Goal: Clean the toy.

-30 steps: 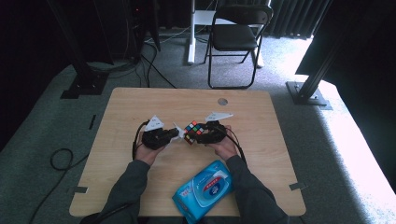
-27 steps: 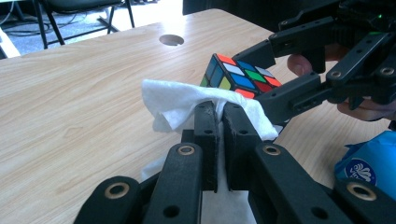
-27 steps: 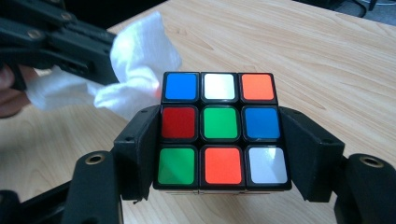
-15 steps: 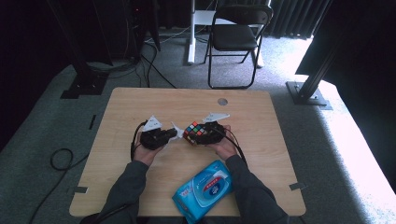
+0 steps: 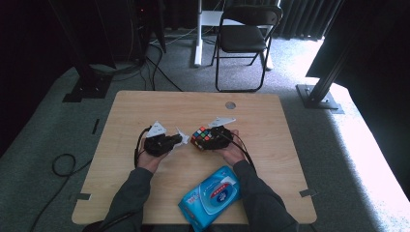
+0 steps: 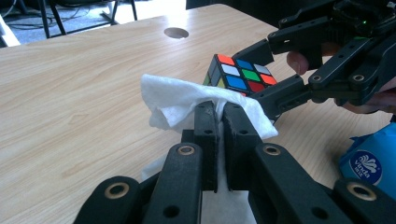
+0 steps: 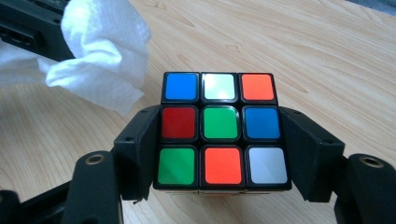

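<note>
— On the wooden table (image 5: 145,111), near its middle, we have both tools close together. What is our left gripper (image 6: 215,109) doing?

— Its jaws are pressed tight on a white wipe (image 6: 187,100), which bunches up above the tips and hangs below them. From the high view we see the left gripper (image 5: 180,140) pointing toward the other hand.

— And our right gripper (image 7: 219,135)?

— It clamps the puzzle cube (image 7: 219,128) from both sides, one jaw on each flank, the face toward its camera showing blue, white and orange along the top row. In the high view the cube (image 5: 201,137) sits at the tip of the right gripper (image 5: 199,139), just above the tabletop.

— How close are the wipe and the cube?

— Just beside each other; from the left gripper view the wipe overlaps the cube's near edge, though we cannot tell whether they touch.

— Anything else near us?

— A blue pack of wipes (image 5: 211,198) lies at the table's near edge, between our forearms.
</note>
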A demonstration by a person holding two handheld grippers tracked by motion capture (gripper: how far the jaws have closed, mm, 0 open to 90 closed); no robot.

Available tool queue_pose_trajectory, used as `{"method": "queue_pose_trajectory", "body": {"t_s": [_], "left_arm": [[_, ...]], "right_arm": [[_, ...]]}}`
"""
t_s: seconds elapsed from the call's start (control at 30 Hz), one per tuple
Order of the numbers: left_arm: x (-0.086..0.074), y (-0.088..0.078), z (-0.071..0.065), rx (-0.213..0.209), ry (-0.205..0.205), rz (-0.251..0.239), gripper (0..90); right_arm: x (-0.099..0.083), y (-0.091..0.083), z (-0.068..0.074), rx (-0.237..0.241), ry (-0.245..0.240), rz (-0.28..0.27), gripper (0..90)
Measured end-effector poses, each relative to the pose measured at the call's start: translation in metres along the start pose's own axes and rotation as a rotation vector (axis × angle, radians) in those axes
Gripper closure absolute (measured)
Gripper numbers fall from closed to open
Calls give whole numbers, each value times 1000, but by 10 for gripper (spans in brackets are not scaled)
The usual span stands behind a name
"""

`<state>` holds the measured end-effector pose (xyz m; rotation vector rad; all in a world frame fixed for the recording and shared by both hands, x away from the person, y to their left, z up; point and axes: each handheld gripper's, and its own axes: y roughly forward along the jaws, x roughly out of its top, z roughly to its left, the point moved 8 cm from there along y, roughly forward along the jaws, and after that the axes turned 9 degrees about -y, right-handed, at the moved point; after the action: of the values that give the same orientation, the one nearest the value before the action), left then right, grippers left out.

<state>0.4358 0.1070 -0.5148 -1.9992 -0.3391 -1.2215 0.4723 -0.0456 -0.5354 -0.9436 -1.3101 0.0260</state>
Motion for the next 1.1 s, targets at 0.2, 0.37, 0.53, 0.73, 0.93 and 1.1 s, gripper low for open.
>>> {"method": "queue_pose_trajectory", "body": {"t_s": [0.2, 0.37, 0.53, 0.73, 0.93, 1.1], "left_arm": [[-2, 2, 0, 1, -1, 6, 856], [-4, 2, 0, 0, -2, 10, 855], [-6, 3, 0, -1, -2, 14, 855], [-8, 3, 1, 1, -3, 20, 855], [-11, 4, 3, 5, -14, 23, 854], [-13, 4, 6, 12, -18, 28, 852]], "right_arm": [[-2, 3, 1, -19, -29, 32, 343], [-4, 5, -1, -21, -26, 41, 343], [-7, 8, -2, -25, -33, 56, 343], [-9, 11, -1, -32, -41, 66, 342], [-10, 12, -2, -34, -40, 68, 342], [-11, 13, -2, -34, -40, 73, 342]]}}
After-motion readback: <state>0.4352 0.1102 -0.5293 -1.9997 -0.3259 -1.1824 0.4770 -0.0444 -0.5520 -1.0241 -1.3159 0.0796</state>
